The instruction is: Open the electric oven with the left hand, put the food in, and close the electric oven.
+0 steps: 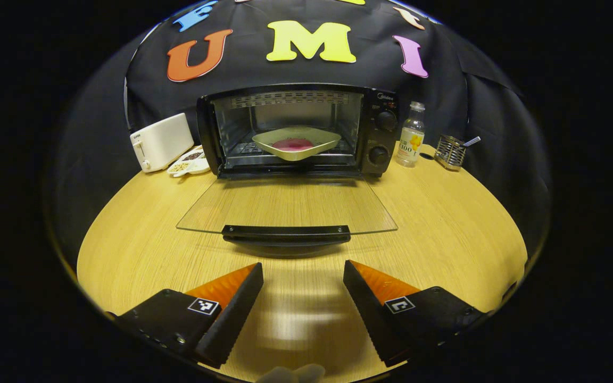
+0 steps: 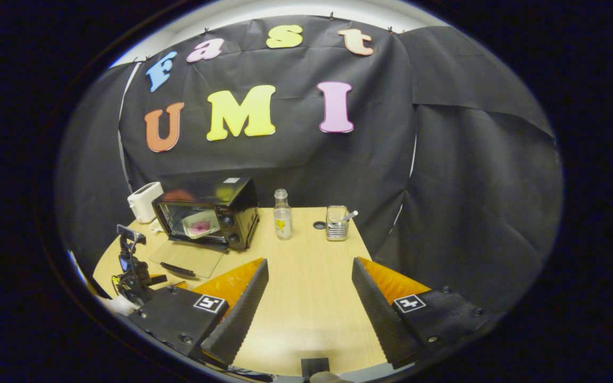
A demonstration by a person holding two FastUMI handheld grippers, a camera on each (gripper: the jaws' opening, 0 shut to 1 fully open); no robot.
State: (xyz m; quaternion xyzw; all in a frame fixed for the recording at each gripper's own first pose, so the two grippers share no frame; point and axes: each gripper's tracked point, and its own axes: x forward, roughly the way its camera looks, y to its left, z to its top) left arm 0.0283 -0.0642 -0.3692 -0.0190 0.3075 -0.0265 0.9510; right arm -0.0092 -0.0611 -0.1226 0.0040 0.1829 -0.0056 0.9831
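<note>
- Oven dead ahead in the left gripper view, standing at the back of the wooden tabletop, its glass door dropped flat toward the camera with the black handle at the near edge.
- Inside, on the rack, sits a pale square dish with a pink-red piece of food in it — the food is in the oven cavity, tilted a little forward.
- The left gripper hovers low over the tabletop just short of the door handle, jaws spread wide, nothing between them and no contact with the handle.
- Left of the oven: a white toaster and a small white snack tray. Right of it: a clear bottle with a yellow label, then a wire mesh holder with a utensil poking out.
- Over to the right gripper view: the right gripper hangs higher and farther back, jaws wide apart, empty, above bare tabletop.
- From here the electric oven is off to the left, door down, dish visible inside.
- The left gripper's rig shows at the far left, near the open door.
- Bottle and mesh holder stand just right of the oven, the toaster behind its left side.
</note>
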